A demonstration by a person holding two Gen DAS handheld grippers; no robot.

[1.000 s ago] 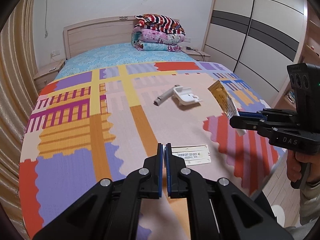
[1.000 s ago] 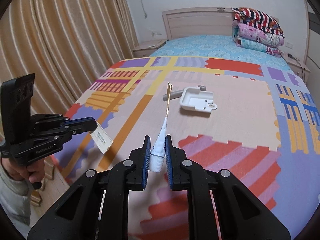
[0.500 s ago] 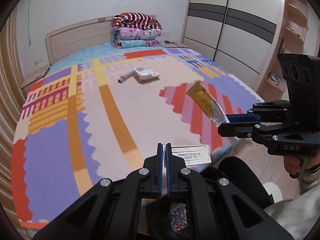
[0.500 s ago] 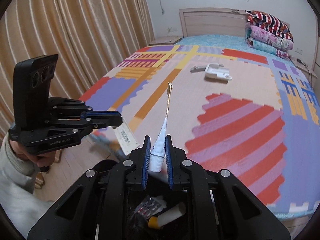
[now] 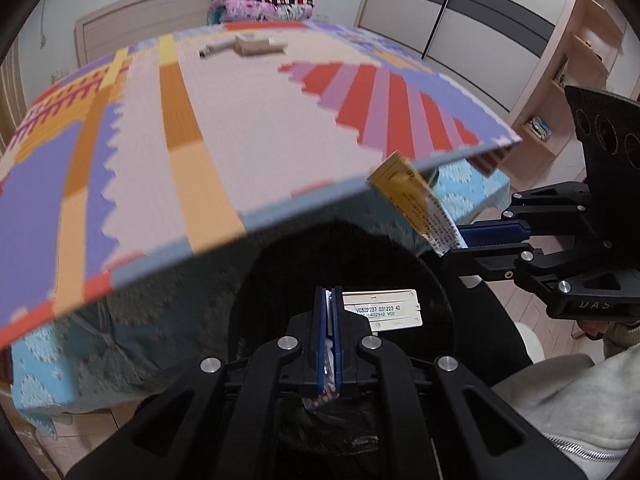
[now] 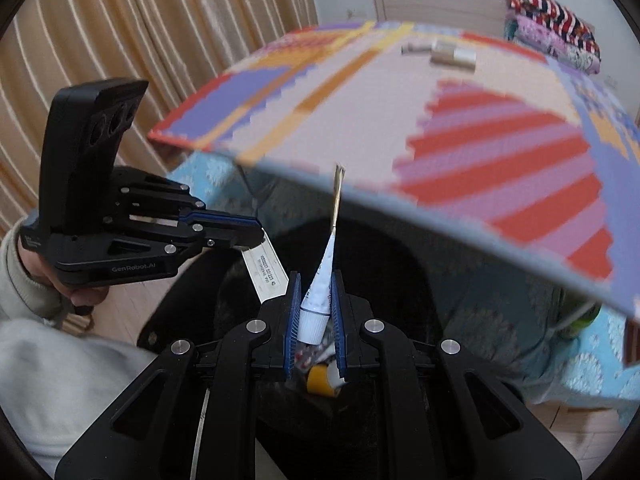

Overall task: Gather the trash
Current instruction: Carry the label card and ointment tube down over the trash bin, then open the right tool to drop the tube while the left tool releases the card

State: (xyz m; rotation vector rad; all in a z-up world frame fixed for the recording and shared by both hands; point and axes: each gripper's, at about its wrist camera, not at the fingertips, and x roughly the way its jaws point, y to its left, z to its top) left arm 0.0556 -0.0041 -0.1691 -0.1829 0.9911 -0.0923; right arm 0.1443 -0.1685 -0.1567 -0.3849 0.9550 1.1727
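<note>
Through the left wrist camera I see my left claw (image 5: pixel 329 312) clenched on a thin white card (image 5: pixel 382 309) with printed numbers, the card sticking out to the right of the pads and hanging over the black bin (image 5: pixel 348 256) at the foot of the bed (image 5: pixel 200 140). To the right of the bin, my right claw (image 5: pixel 460 242) grips a flattened tube (image 5: pixel 416 204), whose yellow end points up toward the bed's edge. Far across the bed from the bin lie a white tray (image 5: pixel 258 44) and a small grey cylinder (image 5: pixel 214 49), just beside each other. Through the right wrist camera, my right claw (image 6: pixel 315 300) is clamped on the tube (image 6: pixel 326 268) near its white cap, directly above the bin (image 6: pixel 380 264); down inside I can make out a yellow-and-white piece of trash (image 6: pixel 322 378). Left of the bin, the left claw (image 6: pixel 256 236) holds the card (image 6: pixel 266 272) angled downward over the bin's rim.
</note>
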